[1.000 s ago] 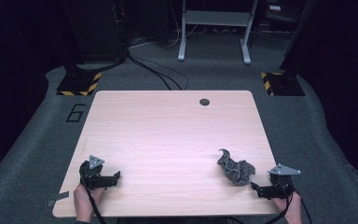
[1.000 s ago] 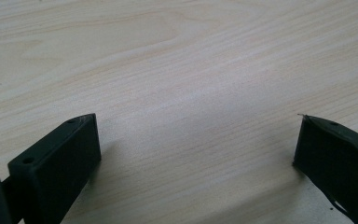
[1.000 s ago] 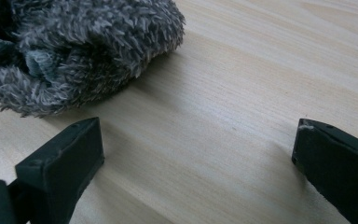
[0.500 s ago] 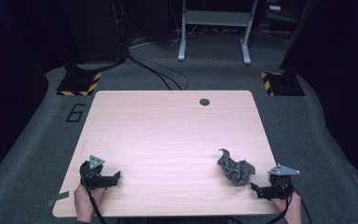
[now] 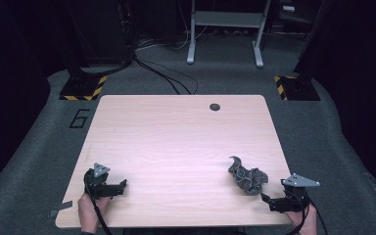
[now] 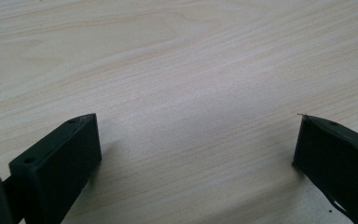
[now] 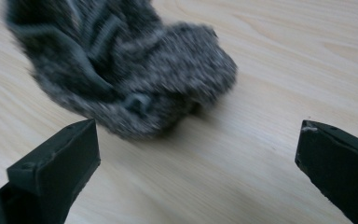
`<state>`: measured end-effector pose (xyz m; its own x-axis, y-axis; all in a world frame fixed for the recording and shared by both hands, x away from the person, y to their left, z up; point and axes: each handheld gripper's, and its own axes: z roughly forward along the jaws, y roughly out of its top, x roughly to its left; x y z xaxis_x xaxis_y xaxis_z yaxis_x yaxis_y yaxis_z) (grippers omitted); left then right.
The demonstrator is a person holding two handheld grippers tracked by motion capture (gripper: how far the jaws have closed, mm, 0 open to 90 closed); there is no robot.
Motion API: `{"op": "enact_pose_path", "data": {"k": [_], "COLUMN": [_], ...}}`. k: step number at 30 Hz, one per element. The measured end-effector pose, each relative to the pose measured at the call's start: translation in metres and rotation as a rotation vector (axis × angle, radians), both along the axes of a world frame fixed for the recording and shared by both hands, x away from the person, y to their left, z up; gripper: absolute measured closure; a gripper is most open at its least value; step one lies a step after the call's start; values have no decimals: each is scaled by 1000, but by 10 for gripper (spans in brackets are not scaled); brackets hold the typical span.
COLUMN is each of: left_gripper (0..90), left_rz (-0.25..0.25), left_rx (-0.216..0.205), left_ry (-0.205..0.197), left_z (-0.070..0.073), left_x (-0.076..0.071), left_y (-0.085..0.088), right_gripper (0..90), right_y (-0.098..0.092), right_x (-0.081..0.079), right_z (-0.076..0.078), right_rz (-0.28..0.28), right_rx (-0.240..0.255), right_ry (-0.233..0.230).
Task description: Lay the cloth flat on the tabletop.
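holding both tools low at the near table edge, we see the right gripper (image 5: 266, 199) at lower right of the high view, jaws spread wide, empty, pointed at a crumpled grey sock (image 5: 247, 176) just beside it (not touching). left gripper (image 5: 123, 184) at lower left, jaws also apart over bare wooden table (image 5: 176, 137), well apart from the sock.

Black tongs (image 5: 123, 185), grey tri plates, blk cables

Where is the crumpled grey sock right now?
In the high view the grey sock lies on the table's near right part, just ahead of the open right gripper, untouched.
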<state>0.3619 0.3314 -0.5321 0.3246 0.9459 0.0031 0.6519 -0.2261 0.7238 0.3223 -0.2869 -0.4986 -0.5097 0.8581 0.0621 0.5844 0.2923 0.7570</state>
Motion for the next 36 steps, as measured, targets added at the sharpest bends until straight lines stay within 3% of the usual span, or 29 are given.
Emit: {"op": "enact_pose_path", "data": {"k": [5, 6, 10, 14, 16, 18, 19, 27, 29, 31, 33, 36], "left_gripper": [4, 4, 4, 4, 5, 4, 4, 5, 4, 4, 4, 4], "left_rz": [1, 1, 1, 1, 1, 2, 2, 2, 3, 4, 5, 5], "left_rx": [1, 1, 1, 1, 1, 2, 2, 1, 1, 1, 1, 1], "left_ry": [-1, -1, -1, -1, -1, -1, -1, -1, -1, -1, 0, -1], "left_z": [0, 0, 0, 0, 0, 0, 0, 0, 0, 0, 0, 0], "left_x": [0, 0, 0, 0, 0, 0, 0, 0, 0, 0, 0, 0], "left_y": [0, 0, 0, 0, 0, 0, 0, 0, 0, 0, 0, 0], "right_gripper": [0, 0, 0, 0, 2, 48, 132, 311, 438, 477, 589, 645], "right_y": [19, 28, 40, 47, 50, 51, 51, 47, 45, 45, 43, 44], "right_x": [3, 5, 9, 22, 34, 39, 44, 44, 40, 39, 33, 30], "right_z": [13, 17, 21, 20, 14, 9, 4, -7, -10, -10, -11, -10], "right_rz": [0, -1, -26, -75, -92, -91, -112, -98, -90, -93, -85, -84], "right_rx": [45, 80, 93, 80, 62, 51, 59, 77, 72, 69, 41, 23], "right_ry": [-10, -7, -10, 30, 78, 97, 114, 150, 131, 129, 101, 82]}}
